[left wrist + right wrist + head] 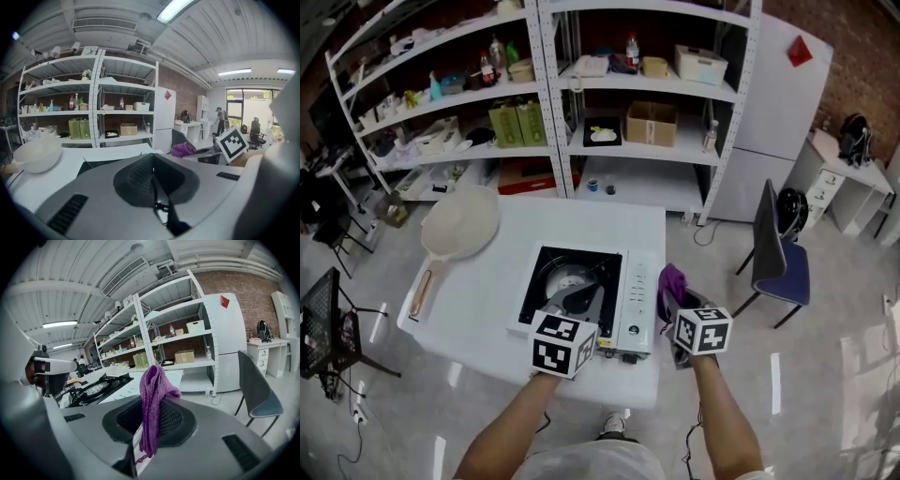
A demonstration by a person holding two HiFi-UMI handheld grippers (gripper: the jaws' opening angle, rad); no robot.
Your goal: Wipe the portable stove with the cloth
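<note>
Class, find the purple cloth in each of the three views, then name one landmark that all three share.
Head view: the purple cloth is right of centre, just right of the portable stove.
Left gripper view: the purple cloth shows small, right of centre, beside the marker cube.
Right gripper view: the purple cloth is in the centre, clamped in the right gripper.
Shared landmark: the cardboard box on the shelf.

Legible text: none.
Print on white portable stove (636,292): too small to read.
Sign at 1 o'clock: red diamond sticker (800,51) on tall white fridge (773,112), no characters legible.
</note>
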